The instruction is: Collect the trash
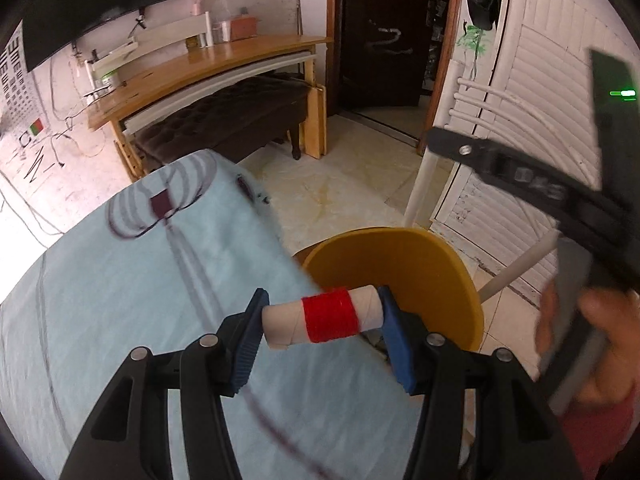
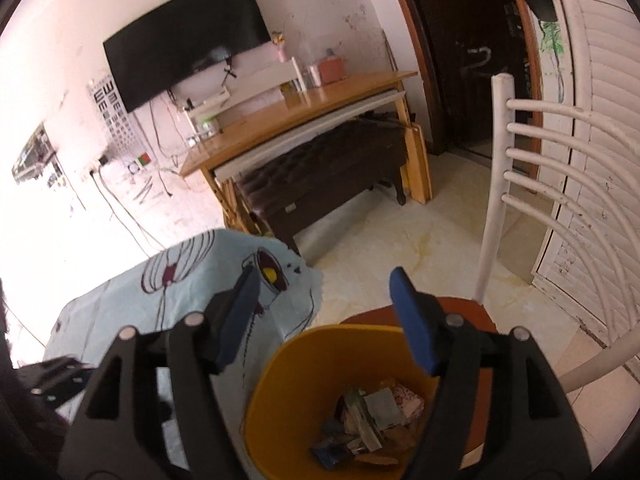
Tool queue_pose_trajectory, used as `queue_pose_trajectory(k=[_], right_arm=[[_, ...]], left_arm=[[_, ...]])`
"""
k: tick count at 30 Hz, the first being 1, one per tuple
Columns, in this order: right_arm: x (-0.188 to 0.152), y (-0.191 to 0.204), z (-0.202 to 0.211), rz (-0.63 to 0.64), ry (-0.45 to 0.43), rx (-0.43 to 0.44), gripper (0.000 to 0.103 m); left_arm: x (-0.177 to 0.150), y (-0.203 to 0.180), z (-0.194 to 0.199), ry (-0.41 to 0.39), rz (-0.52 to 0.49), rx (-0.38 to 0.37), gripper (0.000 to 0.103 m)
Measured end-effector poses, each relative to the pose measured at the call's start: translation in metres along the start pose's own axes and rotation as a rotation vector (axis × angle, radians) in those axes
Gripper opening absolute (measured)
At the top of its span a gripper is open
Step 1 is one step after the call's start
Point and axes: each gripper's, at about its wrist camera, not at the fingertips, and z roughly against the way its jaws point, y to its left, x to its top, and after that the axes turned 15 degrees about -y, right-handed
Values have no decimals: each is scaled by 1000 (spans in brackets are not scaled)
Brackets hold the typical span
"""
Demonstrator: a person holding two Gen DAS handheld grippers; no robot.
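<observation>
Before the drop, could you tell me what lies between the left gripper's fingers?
The left wrist view shows a cardboard tube with red thread, clamped endwise.

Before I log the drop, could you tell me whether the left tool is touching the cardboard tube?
Touching. The left wrist view shows the left tool clamping the cardboard tube endwise between both blue pads.

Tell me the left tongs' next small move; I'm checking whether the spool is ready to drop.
Probably carry the cardboard spool wound with red thread, clamped in the left tongs, slightly forward over the yellow plastic bin: it hangs at the bin's near rim, by the blue tablecloth's edge.
</observation>
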Motion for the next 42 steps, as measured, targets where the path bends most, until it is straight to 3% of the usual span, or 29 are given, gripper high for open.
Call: queue_pose_trajectory(k=[8, 11, 15, 19, 22, 27, 31, 34, 39, 42], right_arm=[[17, -33, 24, -111, -81, -2, 65], [21, -41, 30, -143, -102, 6, 65], [23, -42, 32, -155, -112, 26, 65], [24, -34, 32, -143, -113, 43, 66], [23, -29, 33, -131, -117, 55, 76], [23, -18, 34, -118, -119, 72, 77], [20, -5, 34, -96, -125, 83, 89], [19, 8, 33, -85, -135, 102, 96], [11, 47, 31, 4, -137, 135, 97], [5, 70, 35, 23, -191, 142, 97]], left_arm=[[10, -34, -44, 38, 2, -44, 51], [9, -39, -59, 87, 39, -123, 53], [4, -34, -64, 132, 104, -175, 74], [4, -30, -56, 102, 101, -148, 74], [4, -25, -45, 73, 107, -140, 74], [1, -11, -23, 37, 117, -131, 75], [-6, 12, 7, -36, 156, -107, 81], [-19, 34, 36, -103, 152, -56, 87], [-40, 75, 71, -164, 183, 37, 92], [-54, 100, 90, -209, 180, 111, 95]])
